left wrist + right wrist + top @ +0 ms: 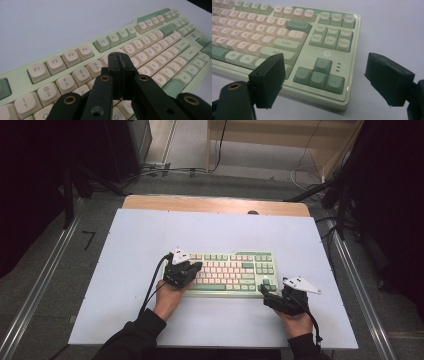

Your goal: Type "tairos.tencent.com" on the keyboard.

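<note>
In the high view, a pale green and cream keyboard (pixel 232 273) is seen lying on the white table (pixel 140 235), slightly below the middle of the frame. The left gripper (pixel 196 266) is held over the left end of the keyboard, with the hand (pixel 169 300) coming up from the lower left. The right gripper (pixel 263 290) is seen lower right of centre, just beside the keyboard's near right corner, above the table. In the left gripper view, the jaws of the left gripper (pixel 121 65) are pressed together with nothing between them; their tips sit in the centre of the frame over the number row (pixel 82 75), though contact with a key cannot be judged. The keyboard (pixel 150 37) runs from lower left to upper right. In the right gripper view, the jaws of the right gripper (pixel 325 75) are spread wide and nothing is held; one pad stands at lower left, the other at right. Between them, the arrow keys (pixel 319 75) and the keyboard's (pixel 312 52) right corner are seen, with bare table (pixel 392 27) to the right.
</note>
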`<action>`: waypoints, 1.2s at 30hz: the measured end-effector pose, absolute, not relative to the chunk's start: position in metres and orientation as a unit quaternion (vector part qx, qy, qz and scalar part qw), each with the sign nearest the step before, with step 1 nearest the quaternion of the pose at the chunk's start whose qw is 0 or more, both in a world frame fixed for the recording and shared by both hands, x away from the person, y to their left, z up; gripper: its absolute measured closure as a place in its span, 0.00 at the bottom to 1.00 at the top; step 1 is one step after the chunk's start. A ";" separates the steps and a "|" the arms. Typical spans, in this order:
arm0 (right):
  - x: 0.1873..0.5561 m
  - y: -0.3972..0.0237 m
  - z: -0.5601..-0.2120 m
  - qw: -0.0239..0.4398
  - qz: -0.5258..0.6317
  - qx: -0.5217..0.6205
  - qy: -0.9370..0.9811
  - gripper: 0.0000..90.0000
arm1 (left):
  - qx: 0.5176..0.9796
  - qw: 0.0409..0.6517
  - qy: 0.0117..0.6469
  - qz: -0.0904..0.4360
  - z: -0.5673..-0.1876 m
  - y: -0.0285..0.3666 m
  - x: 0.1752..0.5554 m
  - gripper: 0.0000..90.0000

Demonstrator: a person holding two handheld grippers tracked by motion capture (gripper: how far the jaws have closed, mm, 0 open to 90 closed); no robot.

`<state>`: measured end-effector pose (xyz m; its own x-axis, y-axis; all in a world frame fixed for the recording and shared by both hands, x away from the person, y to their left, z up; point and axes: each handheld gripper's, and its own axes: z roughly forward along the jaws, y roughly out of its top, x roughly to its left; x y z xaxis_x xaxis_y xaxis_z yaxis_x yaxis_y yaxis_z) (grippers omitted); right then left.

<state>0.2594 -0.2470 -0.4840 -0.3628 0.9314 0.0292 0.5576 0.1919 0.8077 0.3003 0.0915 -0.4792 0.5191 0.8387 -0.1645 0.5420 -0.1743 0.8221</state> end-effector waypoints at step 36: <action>0.285 -0.200 -0.484 0.218 0.400 0.448 0.770 0.17 | 0.711 0.427 0.525 0.190 -0.484 0.149 0.272 1.00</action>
<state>0.2855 -0.2000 -0.4840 -0.5040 0.8634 0.0228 0.5154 0.2794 0.8101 0.2722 0.1487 -0.4836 0.3756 0.9094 -0.1787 0.5848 -0.0830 0.8069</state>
